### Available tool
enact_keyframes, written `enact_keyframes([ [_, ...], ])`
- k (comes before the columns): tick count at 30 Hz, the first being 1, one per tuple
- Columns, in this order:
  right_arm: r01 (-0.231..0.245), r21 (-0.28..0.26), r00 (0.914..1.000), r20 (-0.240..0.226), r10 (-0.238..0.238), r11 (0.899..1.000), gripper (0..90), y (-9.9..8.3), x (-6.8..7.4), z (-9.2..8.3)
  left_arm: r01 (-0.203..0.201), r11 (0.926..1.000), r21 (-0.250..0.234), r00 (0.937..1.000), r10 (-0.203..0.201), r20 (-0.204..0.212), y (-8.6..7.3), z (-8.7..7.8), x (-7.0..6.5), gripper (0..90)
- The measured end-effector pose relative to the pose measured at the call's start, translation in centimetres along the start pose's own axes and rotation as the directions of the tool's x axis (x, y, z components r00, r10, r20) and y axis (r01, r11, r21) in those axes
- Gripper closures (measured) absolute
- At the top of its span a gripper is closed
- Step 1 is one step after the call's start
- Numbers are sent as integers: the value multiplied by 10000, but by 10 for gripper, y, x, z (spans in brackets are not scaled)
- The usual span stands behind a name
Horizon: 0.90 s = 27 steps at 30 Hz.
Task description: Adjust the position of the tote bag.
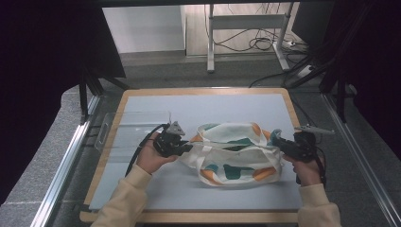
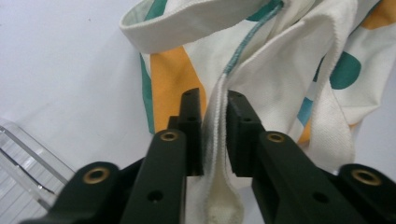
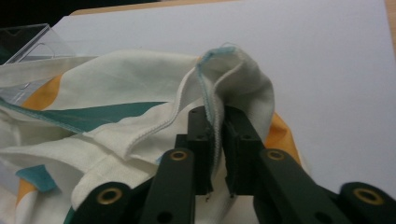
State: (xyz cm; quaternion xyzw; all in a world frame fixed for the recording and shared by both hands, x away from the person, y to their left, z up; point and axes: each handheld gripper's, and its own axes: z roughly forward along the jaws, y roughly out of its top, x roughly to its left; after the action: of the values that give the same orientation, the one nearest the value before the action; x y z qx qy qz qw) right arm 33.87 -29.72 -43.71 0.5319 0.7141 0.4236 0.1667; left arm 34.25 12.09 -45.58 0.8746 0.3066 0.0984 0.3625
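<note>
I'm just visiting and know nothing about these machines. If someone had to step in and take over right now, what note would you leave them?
Left gripper: fingers slightly apart with a cream fabric edge of the tote bag between them; it looks loosely held at best.
Right gripper: fingers close around the bag's stitched rim at its other end, a small gap visible.
The bag lies crumpled in the middle of the grey mat, between both hands. A clear plastic tray sits at the mat's left.
Done: both ends of the bag's opening have been reached.
Left: probably spreading or straightening the bag; check each grip before pulling.
</note>
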Motion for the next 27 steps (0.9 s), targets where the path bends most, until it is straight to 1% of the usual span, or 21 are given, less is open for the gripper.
enact_keyframes([
  [1,8,-45,10000,70,-8,10000,709,0,0,0,0,10000,-17,10000,0,31,-1,-2,0,687],
  [2,-27,-119,9999,111,28,9999,656,0,0,-1,180,9995,-247,9998,-177,101,-2,-4,-1,626],
  [3,-10,-276,9998,198,15,9996,560,1,-1,-3,197,9991,-367,9997,-192,152,-3,-6,-1,553],
  [4,-10,-276,9998,198,15,9996,560,1,-1,-3,204,9985,-502,9996,-192,229,-3,-9,-2,553],
  [5,-25,-400,9995,301,37,9992,502,3,-2,-6,281,9968,-753,9990,-253,378,-3,-14,-5,495],
  [6,-9,-442,9995,309,23,9990,476,4,-1,-7,281,9968,-753,9990,-253,378,-3,-14,-5,475],
  [7,47,-496,9992,388,-28,9988,446,4,-1,-9,194,9954,-936,9991,-157,393,-2,-19,-8,458],
  [9,119,-633,9984,568,-83,9979,392,7,1,-12,182,9947,-1010,9990,-140,421,-2,-21,-10,428],
  [10,171,-689,9979,635,-127,9975,373,8,1,-14,150,9932,-1156,9990,-101,430,-2,-24,-12,417],
  [13,407,-920,9966,751,-338,9949,337,12,5,-21,150,9919,-1262,9989,-93,453,-1,-27,-14,394],
  [14,581,-998,9961,726,-510,9933,333,14,7,-24,209,9902,-1380,9989,-148,452,-2,-30,-16,388],
  [16,915,-1042,9940,689,-846,9903,333,17,12,-28,233,9893,-1440,9988,-170,450,-2,-30,-16,377],
  [18,1233,-1064,9918,482,-1188,9866,329,20,18,-29,272,9902,-1371,9991,-223,369,-3,-32,-16,364],
  [19,1233,-1064,9918,482,-1188,9866,329,20,18,-29,297,9907,-1331,9992,-258,310,-3,-32,-16,364],
  [20,1468,-1015,9892,122,-1464,9839,327,23,25,-28,320,9907,-1323,9992,-284,293,-4,-32,-16,358],
  [21,1468,-1015,9892,122,-1464,9839,327,23,25,-28,354,9904,-1338,9990,-313,326,-4,-33,-16,358],
  [22,1666,-952,9855,-155,-1688,9814,322,25,31,-25,363,9908,-1301,9990,-326,299,-5,-33,-15,351],
  [24,1725,-940,9842,-246,-1755,9805,322,26,33,-23,359,9909,-1298,9991,-327,263,-6,-32,-15,350],
  [25,1885,-940,9793,-566,-1943,9776,323,29,40,-18,380,9908,-1299,9991,-350,257,-7,-32,-14,342],
  [26,1885,-940,9793,-566,-1943,9776,323,29,40,-18,393,9907,-1305,9990,-361,270,-8,-32,-14,342],
  [27,1951,-922,9763,-771,-2024,9764,326,30,44,-14,429,9903,-1319,9989,-397,266,-9,-32,-14,336],
])
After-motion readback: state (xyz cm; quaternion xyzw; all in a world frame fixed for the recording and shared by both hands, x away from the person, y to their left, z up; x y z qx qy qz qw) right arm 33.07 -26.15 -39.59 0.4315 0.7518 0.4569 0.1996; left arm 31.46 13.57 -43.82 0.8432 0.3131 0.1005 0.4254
